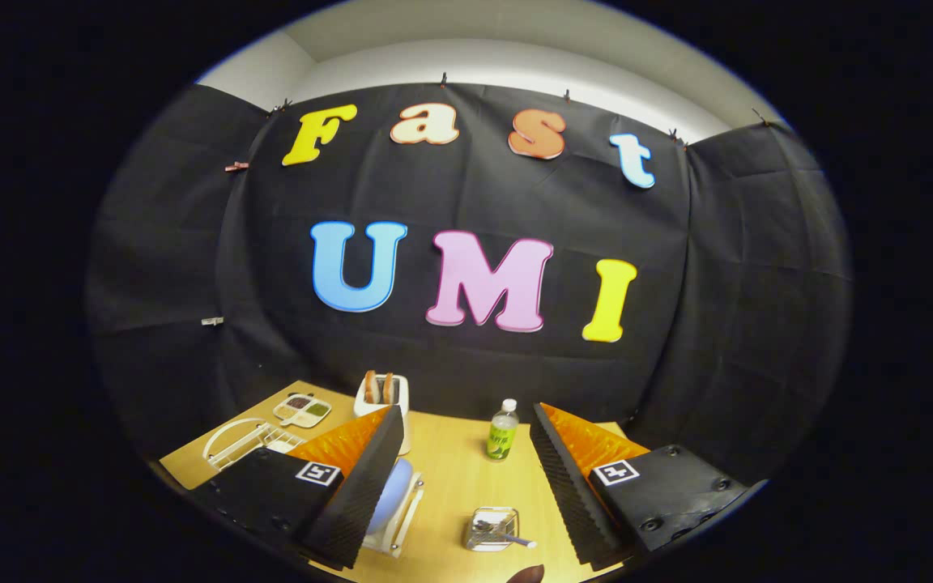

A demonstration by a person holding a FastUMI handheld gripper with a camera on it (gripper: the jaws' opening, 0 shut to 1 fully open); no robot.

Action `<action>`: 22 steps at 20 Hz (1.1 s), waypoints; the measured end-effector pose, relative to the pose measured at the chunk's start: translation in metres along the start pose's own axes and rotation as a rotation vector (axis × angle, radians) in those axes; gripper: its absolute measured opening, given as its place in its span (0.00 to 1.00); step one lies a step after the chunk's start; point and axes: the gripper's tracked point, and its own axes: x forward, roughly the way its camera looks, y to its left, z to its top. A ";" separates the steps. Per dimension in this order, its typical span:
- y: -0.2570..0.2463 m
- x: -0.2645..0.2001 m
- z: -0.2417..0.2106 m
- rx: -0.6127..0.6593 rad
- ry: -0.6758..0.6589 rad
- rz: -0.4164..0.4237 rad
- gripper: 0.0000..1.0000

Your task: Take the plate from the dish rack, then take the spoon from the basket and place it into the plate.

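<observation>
My gripper (465, 421) hangs open above the wooden table (454, 486), with nothing between its fingers. A pale blue plate (396, 490) stands on edge in a white dish rack (403, 522), partly hidden behind the left finger (357, 494). A small clear basket (491, 528) sits on the table between the fingers, closer to the right finger (568, 486). A spoon (509, 536) lies in it with its handle poking out to the right.
A green bottle (502, 433) stands at the table's far side between the fingertips. A white toaster (383, 394) holding bread is beyond the left finger. Further left are a divided snack dish (302, 409) and a white wire holder (240, 441). A brown object (525, 574) shows nearest me.
</observation>
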 end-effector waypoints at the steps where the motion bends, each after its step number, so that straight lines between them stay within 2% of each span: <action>1: 0.006 0.008 -0.009 -0.002 0.041 0.005 0.97; 6: 0.048 0.054 -0.074 -0.022 0.269 0.021 0.94; 11: 0.069 0.088 -0.145 -0.053 0.463 -0.007 0.82; 16: 0.073 0.106 -0.207 -0.022 0.625 -0.071 0.70; 17: 0.071 0.109 -0.214 -0.024 0.641 -0.089 0.59; 20: 0.076 0.115 -0.230 -0.023 0.693 -0.114 0.40; 21: 0.074 0.113 -0.236 -0.031 0.728 -0.130 0.44; 22: 0.068 0.113 -0.235 -0.036 0.729 -0.163 0.40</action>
